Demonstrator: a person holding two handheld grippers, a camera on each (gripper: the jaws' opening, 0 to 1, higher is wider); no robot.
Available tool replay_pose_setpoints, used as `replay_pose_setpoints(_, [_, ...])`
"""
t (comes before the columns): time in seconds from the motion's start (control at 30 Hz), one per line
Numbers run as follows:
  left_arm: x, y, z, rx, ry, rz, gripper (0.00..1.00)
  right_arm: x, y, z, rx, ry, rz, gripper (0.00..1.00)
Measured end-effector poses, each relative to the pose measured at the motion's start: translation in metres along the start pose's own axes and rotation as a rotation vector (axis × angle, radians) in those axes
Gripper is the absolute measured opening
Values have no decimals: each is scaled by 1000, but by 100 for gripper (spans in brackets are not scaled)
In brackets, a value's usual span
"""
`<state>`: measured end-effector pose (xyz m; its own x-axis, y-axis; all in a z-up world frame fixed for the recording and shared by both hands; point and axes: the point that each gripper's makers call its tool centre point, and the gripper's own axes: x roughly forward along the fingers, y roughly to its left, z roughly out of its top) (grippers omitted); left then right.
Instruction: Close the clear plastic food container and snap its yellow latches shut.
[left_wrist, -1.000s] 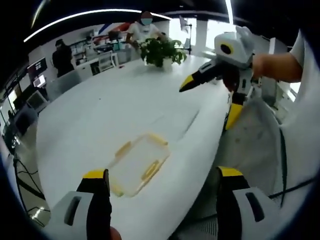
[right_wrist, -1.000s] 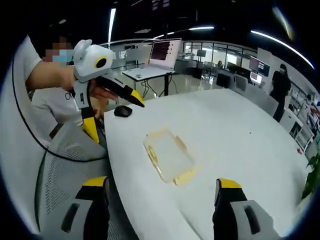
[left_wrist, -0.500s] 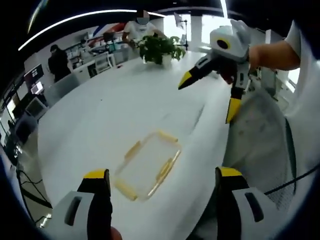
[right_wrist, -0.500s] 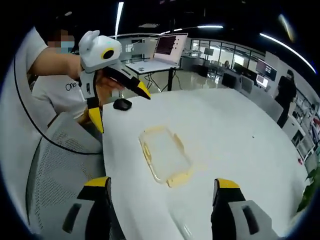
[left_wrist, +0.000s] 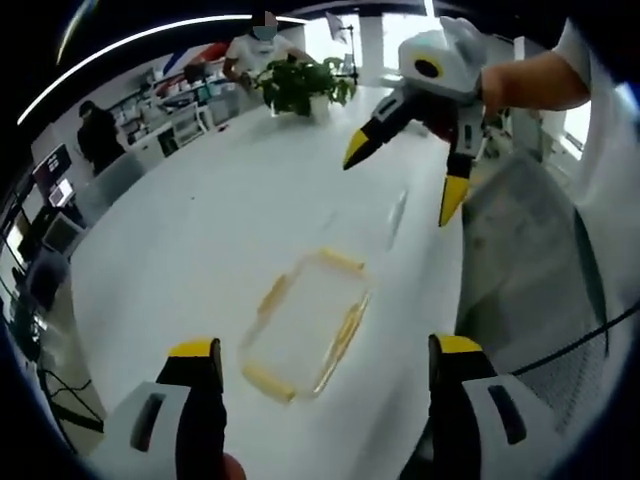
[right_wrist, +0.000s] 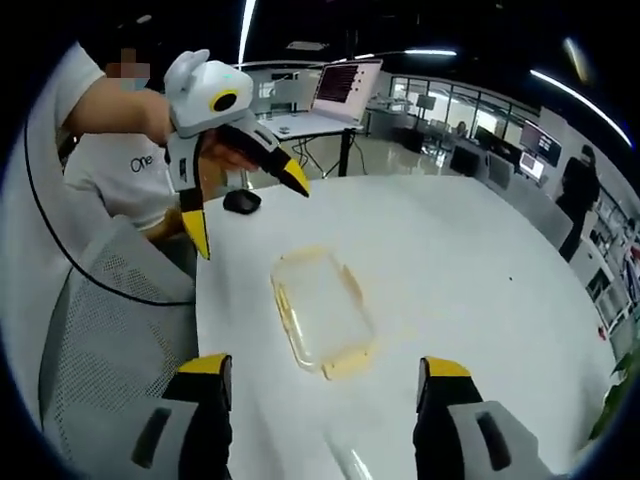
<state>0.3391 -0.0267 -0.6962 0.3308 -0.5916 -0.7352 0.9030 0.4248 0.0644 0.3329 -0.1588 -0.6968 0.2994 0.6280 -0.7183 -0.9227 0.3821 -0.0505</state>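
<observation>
1. The clear container with yellow latches is seen at centre frame on the white surface.
2. Left tool and right tool are held spread, empty, above it.
3. Approach step judged; descent onto the lid is needed next.

Open-plan office: white meeting table, laptop, desks, monitors.
</observation>
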Motion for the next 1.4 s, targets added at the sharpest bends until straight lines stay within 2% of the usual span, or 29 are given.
replay_pose_setpoints(0.33, [5, 12, -9, 1, 19, -30, 82, 11, -2, 1, -38, 13, 18, 72])
replay_pose_setpoints(0.4, [6, 12, -14, 38, 40, -36, 82, 13, -2, 2, -22, 5, 27, 73])
replay_pose_setpoints(0.67, [12, 17, -28, 74, 77, -53, 82, 22, -7, -4, -66, 38, 27, 71])
replay_pose_setpoints(0.83, [16, 21, -31, 73, 85, -58, 81, 26, -11, -6, -74, 47, 30, 71])
replay_pose_setpoints(1.0, [19, 21, -31, 108, 87, -76, 80, 29, -16, -8, -75, 53, 27, 70])
replay_pose_setpoints(1.23, [27, 25, -43, 170, 118, -97, 79, 36, -17, -12, -102, 73, 38, 69])
replay_pose_setpoints(1.4, [30, 29, -49, 186, 133, -111, 79, 43, -15, -15, -112, 83, 50, 69])
